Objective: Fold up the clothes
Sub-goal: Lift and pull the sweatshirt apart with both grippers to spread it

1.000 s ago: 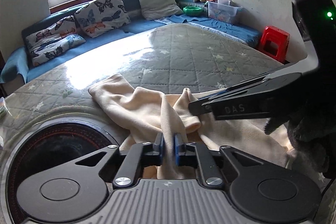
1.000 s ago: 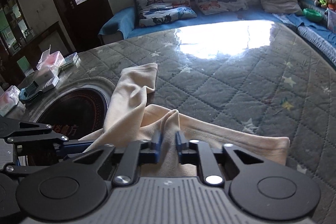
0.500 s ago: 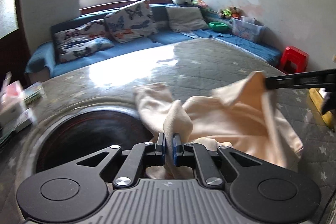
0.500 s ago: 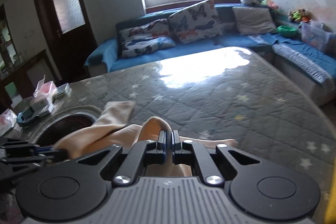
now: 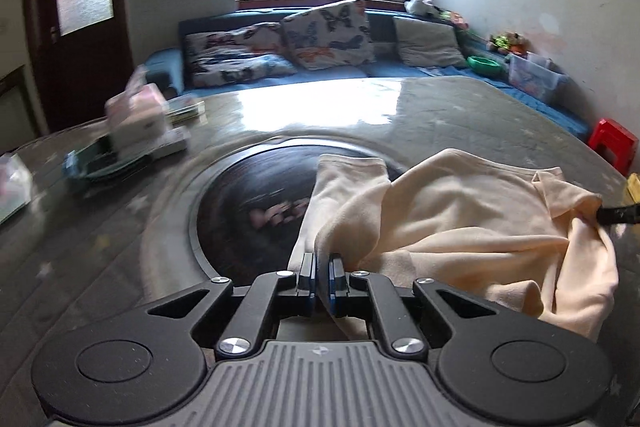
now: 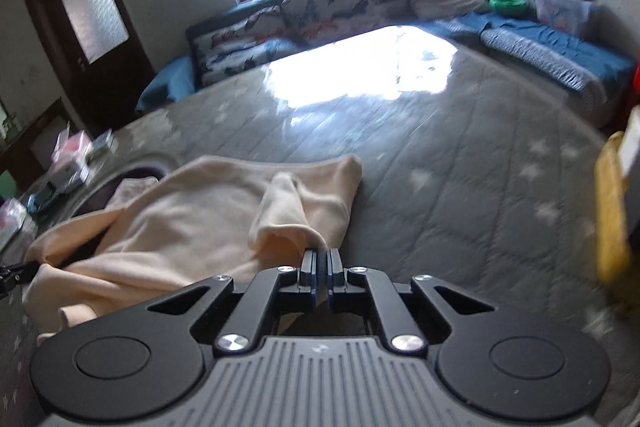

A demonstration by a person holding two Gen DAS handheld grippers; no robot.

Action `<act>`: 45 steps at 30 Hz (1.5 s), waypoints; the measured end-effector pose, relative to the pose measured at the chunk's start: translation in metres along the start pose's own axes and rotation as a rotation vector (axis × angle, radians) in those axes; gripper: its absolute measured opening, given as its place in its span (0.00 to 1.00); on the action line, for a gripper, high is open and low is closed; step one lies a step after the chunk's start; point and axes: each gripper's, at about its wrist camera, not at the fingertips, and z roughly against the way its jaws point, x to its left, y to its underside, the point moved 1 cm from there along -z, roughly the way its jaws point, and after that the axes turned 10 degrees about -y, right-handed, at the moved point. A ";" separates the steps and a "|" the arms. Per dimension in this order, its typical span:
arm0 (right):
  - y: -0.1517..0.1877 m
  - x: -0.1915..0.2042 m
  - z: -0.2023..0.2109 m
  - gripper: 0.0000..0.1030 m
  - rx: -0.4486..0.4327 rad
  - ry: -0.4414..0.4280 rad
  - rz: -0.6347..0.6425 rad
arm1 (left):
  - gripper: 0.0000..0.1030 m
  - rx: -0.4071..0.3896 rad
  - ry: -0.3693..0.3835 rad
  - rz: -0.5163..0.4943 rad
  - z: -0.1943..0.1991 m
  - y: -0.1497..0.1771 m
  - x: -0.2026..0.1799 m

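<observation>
1. Cream garment lies rumpled on the quilted table, stretched between three and nine o'clock.
2. Left gripper and right gripper each pinch an edge, clamped tight.
3. No fold made yet; all folding remains.

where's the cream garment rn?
The cream garment is stretched between both grippers, pinched by the left gripper and the right gripper. It lies on the quilted grey table cover, its left part overlapping the dark round inset.
</observation>
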 end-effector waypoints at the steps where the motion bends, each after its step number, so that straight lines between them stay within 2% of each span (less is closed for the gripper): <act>1: 0.000 0.003 -0.006 0.04 0.009 -0.006 0.004 | 0.06 0.004 -0.011 0.011 0.001 0.003 0.005; 13: -0.033 0.100 -0.099 0.04 0.073 -0.086 0.222 | 0.06 0.032 -0.177 0.124 0.009 0.020 0.075; 16: -0.042 0.113 -0.106 0.04 0.069 -0.086 0.256 | 0.06 0.043 -0.185 0.129 0.015 0.027 0.080; 19: -0.049 0.117 -0.092 0.04 0.034 -0.086 0.277 | 0.06 0.047 -0.187 0.127 0.023 0.033 0.082; 23: -0.056 0.109 -0.066 0.04 -0.015 -0.068 0.282 | 0.06 0.054 -0.172 0.124 0.033 0.039 0.081; 30: -0.056 0.061 0.003 0.04 -0.079 0.018 0.290 | 0.06 0.071 -0.132 0.086 0.052 0.050 0.069; 34: -0.040 0.039 0.017 0.04 -0.035 0.095 0.302 | 0.06 0.098 -0.124 0.064 0.058 0.060 0.068; 36: -0.030 0.028 0.017 0.07 0.004 0.141 0.315 | 0.08 0.112 -0.128 0.058 0.060 0.063 0.071; 37: -0.026 0.022 0.017 0.14 0.024 0.165 0.319 | 0.08 0.116 -0.128 0.053 0.062 0.065 0.073; 40: -0.017 0.012 0.018 0.17 0.048 0.224 0.334 | 0.08 0.108 -0.132 0.030 0.071 0.067 0.076; 43: -0.018 0.015 0.025 0.20 0.028 0.208 0.344 | 0.08 0.081 -0.126 0.004 0.079 0.061 0.074; 45: -0.019 0.023 0.023 0.26 0.025 0.178 0.365 | 0.14 0.063 -0.113 0.000 0.080 0.055 0.069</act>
